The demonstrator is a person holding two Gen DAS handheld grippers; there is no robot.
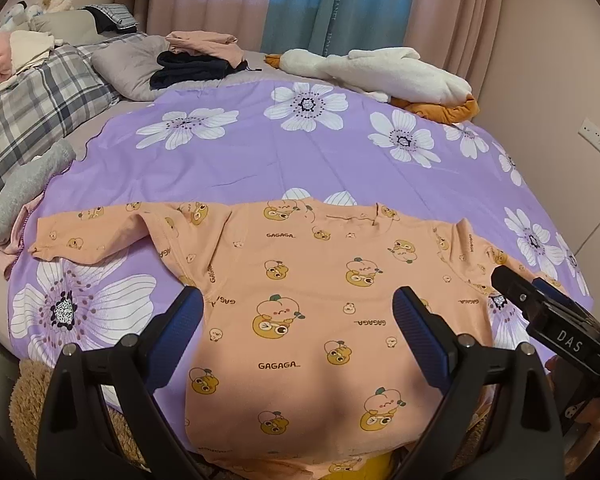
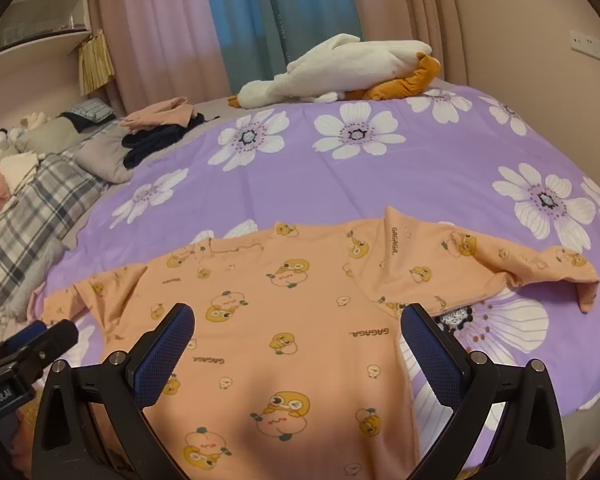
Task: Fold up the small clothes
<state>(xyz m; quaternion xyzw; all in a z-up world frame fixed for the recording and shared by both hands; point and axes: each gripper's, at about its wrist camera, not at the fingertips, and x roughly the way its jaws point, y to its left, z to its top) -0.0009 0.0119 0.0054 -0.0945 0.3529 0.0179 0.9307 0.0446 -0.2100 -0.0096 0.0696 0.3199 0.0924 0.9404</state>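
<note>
Left wrist view. Left gripper (image 1: 298, 314) hangs over the bed with its jaws spread wide, nothing between them. Directly ahead and below lies the orange shirt (image 1: 300, 300), printed with cartoon ducks, spread flat on the purple flowered sheet (image 1: 260, 160). The shirt's hem end is nearest the gripper and its neckline is on the far side. The left sleeve (image 1: 96, 236) stretches out ahead and to the left of the gripper, lying flat. Off to the right, the right gripper (image 1: 516, 286) shows at the frame edge above the shirt's other sleeve area; whether it is open cannot be read from this side.

Right wrist view. Right gripper (image 2: 298, 334) also wide open and empty, poised above the shirt body. The right sleeve (image 2: 540, 268) runs ahead and to the right, its cuff end rumpled and turned under. The left gripper shows low at the left edge, near the left sleeve. Beyond the shirt: a white plush goose (image 2: 340, 72) and a pile of clothes (image 2: 160, 128) at the far side of the bed, well apart from the work.

Judgement: the shirt looks laid out and no fold is made yet, so the step in hand is the first fold. The next move likely calls for each gripper to drop to a sleeve or side edge, pinch only the top layers, and carry the cloth inward toward the midline. The right cuff's crumple may need smoothing first.
</note>
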